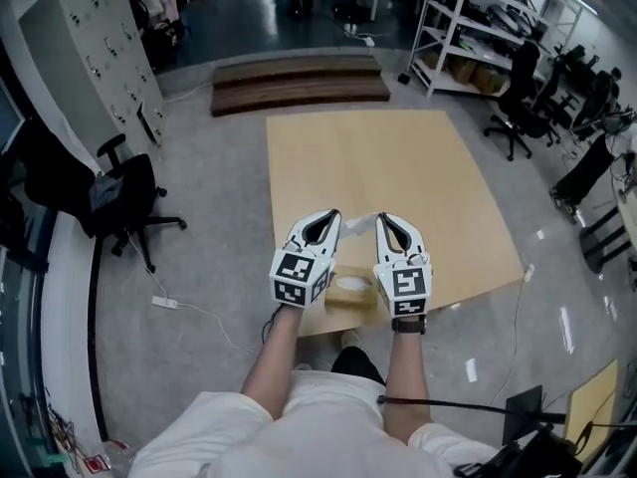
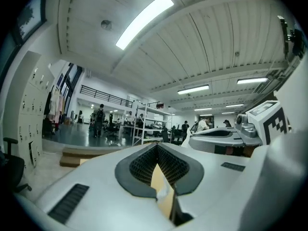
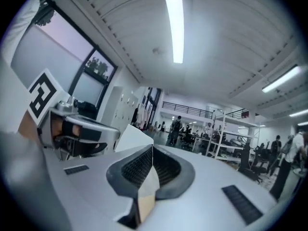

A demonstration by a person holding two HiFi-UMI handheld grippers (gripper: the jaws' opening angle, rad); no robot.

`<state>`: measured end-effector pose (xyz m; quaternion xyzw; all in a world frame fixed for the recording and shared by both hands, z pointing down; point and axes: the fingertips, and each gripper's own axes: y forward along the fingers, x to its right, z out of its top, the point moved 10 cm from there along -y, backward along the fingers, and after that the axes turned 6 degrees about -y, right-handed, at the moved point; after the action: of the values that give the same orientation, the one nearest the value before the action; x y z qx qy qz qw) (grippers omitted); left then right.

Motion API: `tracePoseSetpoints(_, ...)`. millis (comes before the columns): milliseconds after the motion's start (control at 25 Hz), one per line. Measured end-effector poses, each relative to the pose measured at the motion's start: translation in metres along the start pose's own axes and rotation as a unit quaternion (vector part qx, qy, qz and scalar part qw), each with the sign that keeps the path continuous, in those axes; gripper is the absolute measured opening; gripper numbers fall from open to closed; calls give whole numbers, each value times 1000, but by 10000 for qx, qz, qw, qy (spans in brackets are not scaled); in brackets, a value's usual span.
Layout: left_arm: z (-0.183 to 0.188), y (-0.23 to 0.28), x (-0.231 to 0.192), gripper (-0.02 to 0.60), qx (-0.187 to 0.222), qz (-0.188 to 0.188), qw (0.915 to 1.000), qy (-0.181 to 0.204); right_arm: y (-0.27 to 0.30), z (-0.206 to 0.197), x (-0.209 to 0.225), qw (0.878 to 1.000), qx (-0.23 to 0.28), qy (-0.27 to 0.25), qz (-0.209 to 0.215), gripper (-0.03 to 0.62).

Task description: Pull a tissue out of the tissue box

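My two grippers are raised side by side over the tan board [image 1: 378, 177], pointing level. A white tissue [image 1: 360, 217] stretches between their tips. My left gripper [image 1: 333, 217] is shut, with a white bit of tissue [image 2: 164, 192] showing between its pads. My right gripper [image 1: 381, 219] is shut too, a fold of tissue [image 3: 132, 136] sticking out at its left side. The tissue box [image 1: 348, 292], tan with a white oval opening, sits below between my wrists near the board's front edge. The left gripper view shows the right gripper [image 2: 216, 138] close beside it.
A black office chair [image 1: 129, 202] stands on the grey floor at the left. Low wooden steps [image 1: 299, 83] lie beyond the board. Metal shelving [image 1: 478, 38] and more chairs [image 1: 523, 108] stand at the far right. A white cable [image 1: 189, 307] trails on the floor.
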<state>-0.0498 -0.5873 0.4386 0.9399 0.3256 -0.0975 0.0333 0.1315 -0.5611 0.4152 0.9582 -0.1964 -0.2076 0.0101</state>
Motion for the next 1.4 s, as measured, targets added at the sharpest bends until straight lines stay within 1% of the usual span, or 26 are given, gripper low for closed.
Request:
tracePoseSetpoints(120, 24, -6, 1, 2, 374, 7, 9991, 207, -8, 23, 5, 9973, 419, 314, -522, 3)
tracePoseSetpoints(200, 35, -11, 2, 2, 554, 35, 9978, 356, -12, 33, 5, 9940, 604, 536, -741, 3)
tracePoseSetpoints(320, 43, -20, 7, 2, 754, 142, 9956, 530, -22, 42, 5, 9895, 823, 766, -910, 3)
tracePoseSetpoints(480, 50, -23, 12, 2, 868, 161, 9943, 600, -31, 52, 8, 9874, 935, 686, -1076, 3)
tracePoseSetpoints(760, 51, -29, 11, 2, 911, 132, 9937, 645, -32, 56, 1, 9878, 819, 598, -1180, 3)
tracePoseSetpoints(1000, 46, -32, 7, 2, 863, 140, 9943, 604, -29, 55, -3, 9891, 833, 570, -1075, 3)
tracePoseSetpoints(1400, 37, -25, -5, 2, 759, 71, 9956, 537, -16, 45, -7, 9896, 701, 625, -1085, 3)
